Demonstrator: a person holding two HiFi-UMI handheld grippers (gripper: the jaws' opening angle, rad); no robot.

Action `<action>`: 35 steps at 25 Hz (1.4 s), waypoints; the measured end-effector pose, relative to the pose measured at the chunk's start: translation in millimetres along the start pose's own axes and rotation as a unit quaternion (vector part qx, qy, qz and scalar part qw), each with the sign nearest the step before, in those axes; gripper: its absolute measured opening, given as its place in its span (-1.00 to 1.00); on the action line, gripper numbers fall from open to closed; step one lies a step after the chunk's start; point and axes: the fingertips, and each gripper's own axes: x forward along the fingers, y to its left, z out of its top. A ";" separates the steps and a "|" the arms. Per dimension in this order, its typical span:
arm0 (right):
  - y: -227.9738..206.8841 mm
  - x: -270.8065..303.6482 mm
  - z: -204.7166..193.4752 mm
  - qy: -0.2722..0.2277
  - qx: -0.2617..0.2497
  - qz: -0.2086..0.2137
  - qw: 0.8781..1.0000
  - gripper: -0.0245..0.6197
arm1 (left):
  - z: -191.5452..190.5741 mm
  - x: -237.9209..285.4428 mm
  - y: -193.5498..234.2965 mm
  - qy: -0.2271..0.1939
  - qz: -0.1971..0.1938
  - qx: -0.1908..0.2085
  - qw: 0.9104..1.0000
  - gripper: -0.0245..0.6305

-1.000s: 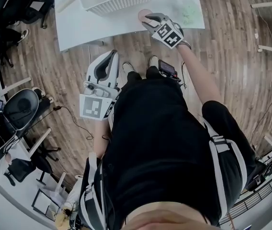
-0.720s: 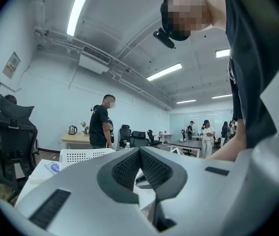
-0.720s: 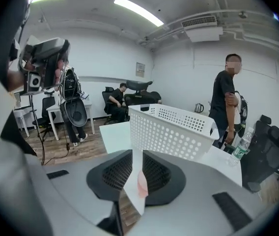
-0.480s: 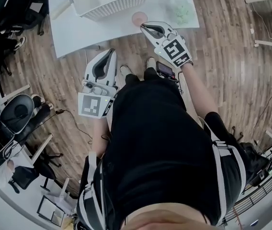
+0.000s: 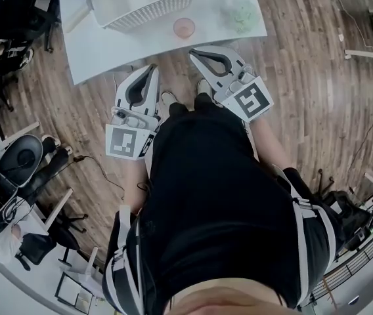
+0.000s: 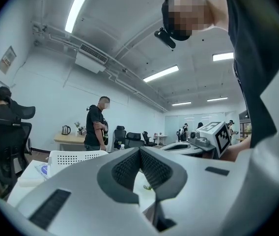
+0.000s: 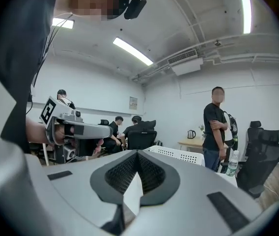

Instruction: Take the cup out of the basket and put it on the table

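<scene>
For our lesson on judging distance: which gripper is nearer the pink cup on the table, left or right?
Right. The right gripper is by the near edge of the table, just short of the cup; the left gripper hangs farther back, toward the cup's left.

Pink cup [image 5: 184, 27] upright on table [image 5: 108, 44] beside basket [image 5: 155, 8].

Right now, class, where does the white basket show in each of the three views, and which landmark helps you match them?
Head view: the white basket is at the top edge, left of centre, on the table.
Left gripper view: low, left of the jaws.
Right gripper view: right of centre, just above the jaws.
Landmark: the standing person in black behind the basket, in both gripper views only.
</scene>
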 end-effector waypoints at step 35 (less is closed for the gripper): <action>-11.6 -4.0 -5.5 0.024 0.001 -0.048 0.999 -0.87 | -9.7 -13.6 -0.7 0.011 -0.038 0.030 0.999 -0.86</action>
